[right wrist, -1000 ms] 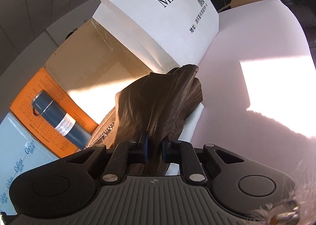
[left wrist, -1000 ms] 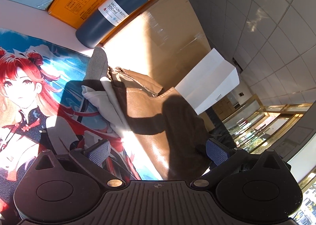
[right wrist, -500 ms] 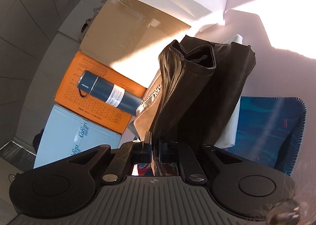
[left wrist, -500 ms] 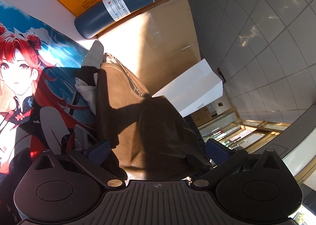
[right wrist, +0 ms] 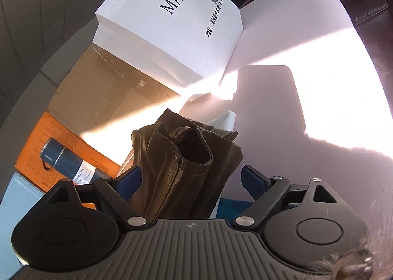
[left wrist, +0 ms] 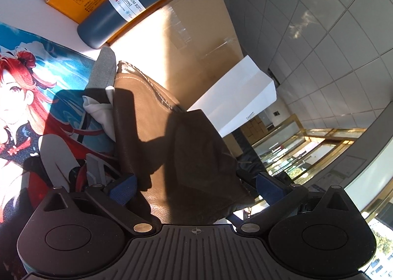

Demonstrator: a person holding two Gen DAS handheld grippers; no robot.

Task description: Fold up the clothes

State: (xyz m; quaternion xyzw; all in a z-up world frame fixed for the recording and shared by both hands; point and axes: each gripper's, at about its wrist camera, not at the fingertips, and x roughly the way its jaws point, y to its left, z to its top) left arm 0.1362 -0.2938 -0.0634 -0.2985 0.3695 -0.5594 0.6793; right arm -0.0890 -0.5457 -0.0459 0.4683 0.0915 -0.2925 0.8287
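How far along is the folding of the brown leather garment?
Done: the brown leather garment lies bunched over itself on the printed blanket. In hand: nothing; the left tool and right tool are open around it. Left: whether more folds remain cannot be told.

Open tabletop (right wrist: pixel 307 98) lies to the right, while the white box (right wrist: pixel 172 29), cardboard box (left wrist: pixel 186 41) and blue flask (left wrist: pixel 132 2) wall off the far side behind the leather garment (left wrist: pixel 172 147).
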